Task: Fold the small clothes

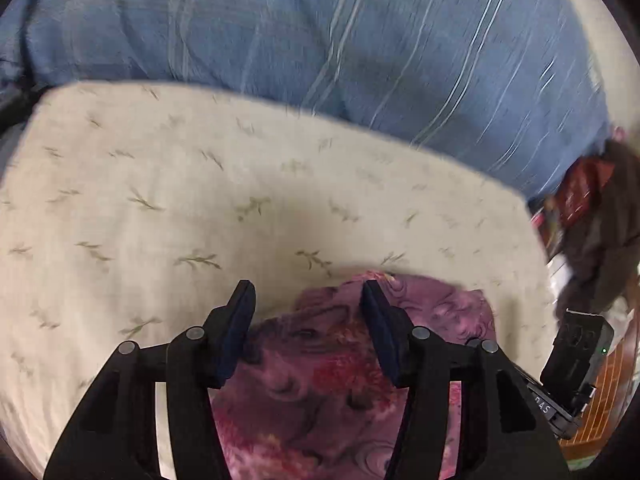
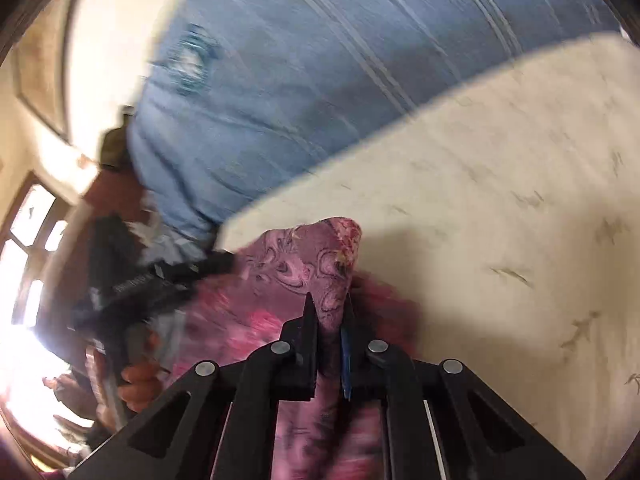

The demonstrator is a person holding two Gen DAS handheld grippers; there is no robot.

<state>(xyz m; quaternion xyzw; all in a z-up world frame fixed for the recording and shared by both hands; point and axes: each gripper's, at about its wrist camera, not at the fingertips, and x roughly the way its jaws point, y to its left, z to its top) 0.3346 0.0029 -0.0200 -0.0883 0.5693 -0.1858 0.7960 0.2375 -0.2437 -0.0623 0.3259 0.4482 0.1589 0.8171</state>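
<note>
Purple garment (image 2: pixel 304 272) is pinched at a raised edge by the right hand-held gripper (image 2: pixel 328 308); the left hand-held gripper (image 1: pixel 308 296), wide open, is poised over cloth lying on the bed (image 1: pixel 160 200).

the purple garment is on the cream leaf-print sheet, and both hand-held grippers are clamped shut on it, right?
Not quite. Only the right hand-held gripper is shut on the purple garment, as the right wrist view shows. In the left wrist view, the left hand-held gripper is open over it. The garment does lie on the cream leaf-print sheet.
</note>
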